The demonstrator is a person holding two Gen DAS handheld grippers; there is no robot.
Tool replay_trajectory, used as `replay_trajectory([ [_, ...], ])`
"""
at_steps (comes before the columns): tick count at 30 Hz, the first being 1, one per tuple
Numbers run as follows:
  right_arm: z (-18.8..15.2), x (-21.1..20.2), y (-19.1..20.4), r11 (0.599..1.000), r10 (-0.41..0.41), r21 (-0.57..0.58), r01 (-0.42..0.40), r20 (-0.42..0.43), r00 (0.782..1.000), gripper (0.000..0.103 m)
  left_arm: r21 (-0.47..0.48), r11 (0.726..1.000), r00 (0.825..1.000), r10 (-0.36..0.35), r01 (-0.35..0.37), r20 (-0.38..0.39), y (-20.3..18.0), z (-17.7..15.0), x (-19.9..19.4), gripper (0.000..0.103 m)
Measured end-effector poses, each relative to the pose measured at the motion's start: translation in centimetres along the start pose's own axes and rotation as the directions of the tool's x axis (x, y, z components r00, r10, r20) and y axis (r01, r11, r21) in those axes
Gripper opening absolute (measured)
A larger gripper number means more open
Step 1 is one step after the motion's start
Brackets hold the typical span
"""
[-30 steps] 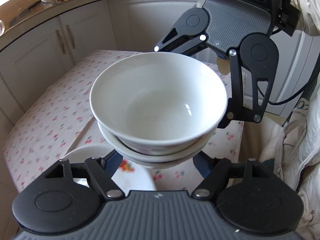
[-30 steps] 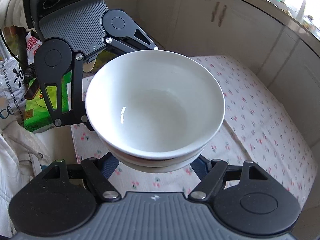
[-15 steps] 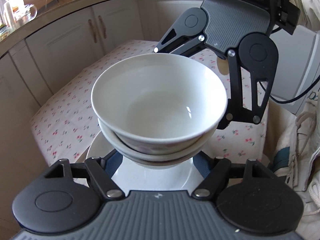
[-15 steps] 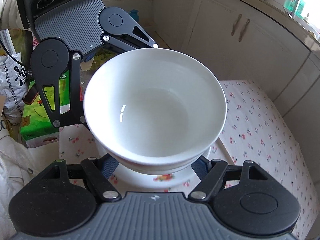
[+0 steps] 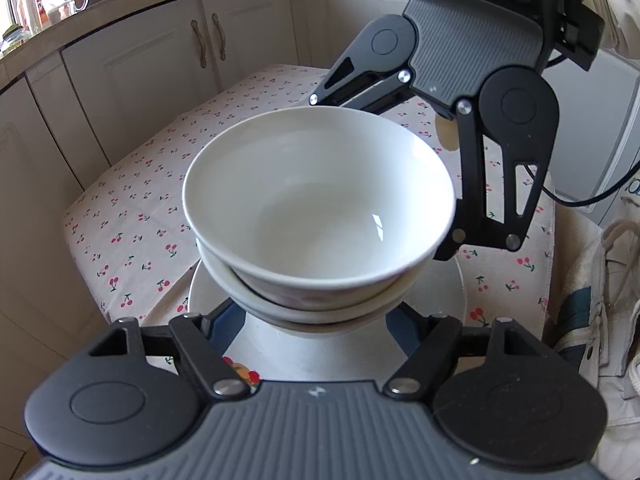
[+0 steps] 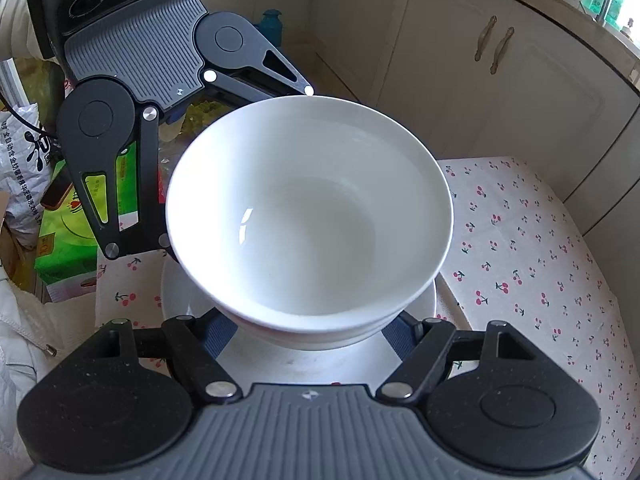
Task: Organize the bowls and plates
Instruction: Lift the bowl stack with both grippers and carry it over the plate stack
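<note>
Glossy white round bowls (image 5: 320,208) — nested, perhaps three

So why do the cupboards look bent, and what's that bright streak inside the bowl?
Left wrist view: the fisheye lens curves the cupboards; the streak in the top bowl is window glare. Right wrist view: same bending, with a matching streak on the bowl's other side.

We've got a table (image 5: 132,208) w/ a cherry-print cloth (image 6: 532,248) over it, kitchen cabinets right behind. Only thing we see sitting directly on it is a white plate (image 5: 452,296), near the front edge.
</note>
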State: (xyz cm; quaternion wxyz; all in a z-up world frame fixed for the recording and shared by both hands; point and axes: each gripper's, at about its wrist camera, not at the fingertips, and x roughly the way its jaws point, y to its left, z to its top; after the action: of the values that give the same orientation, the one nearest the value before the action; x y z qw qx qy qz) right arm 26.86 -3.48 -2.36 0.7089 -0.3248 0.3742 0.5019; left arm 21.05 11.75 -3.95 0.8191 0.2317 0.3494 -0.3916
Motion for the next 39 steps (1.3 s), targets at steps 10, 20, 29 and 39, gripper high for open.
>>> replay_trajectory([
  [10, 0.0, 1.2, -0.4, 1.000, 0.015, 0.015, -0.015, -0.016, 1.000, 0.081, -0.023, 1.000, 1.000, -0.020, 0.020, -0.009, 0.4, -0.5, 0.6, 0.077],
  [20, -0.3, 2.0, -1.2, 0.999, 0.033, 0.033, -0.032, -0.023, 0.999, 0.081, -0.040, 0.998, 0.999, -0.045, 0.045, -0.006, 1.0, -0.7, 1.1, 0.077],
  [29, -0.2, 1.9, -1.2, 0.999, 0.028, 0.039, -0.027, -0.022, 0.999, 0.082, -0.064, 0.997, 0.999, -0.047, 0.046, 0.000, 1.1, -0.8, 1.1, 0.077],
  [39, 0.0, 2.0, -1.3, 0.998, 0.025, 0.050, -0.023, -0.035, 0.999, 0.082, -0.078, 0.995, 0.998, -0.054, 0.055, 0.012, 1.2, -1.0, 1.1, 0.077],
])
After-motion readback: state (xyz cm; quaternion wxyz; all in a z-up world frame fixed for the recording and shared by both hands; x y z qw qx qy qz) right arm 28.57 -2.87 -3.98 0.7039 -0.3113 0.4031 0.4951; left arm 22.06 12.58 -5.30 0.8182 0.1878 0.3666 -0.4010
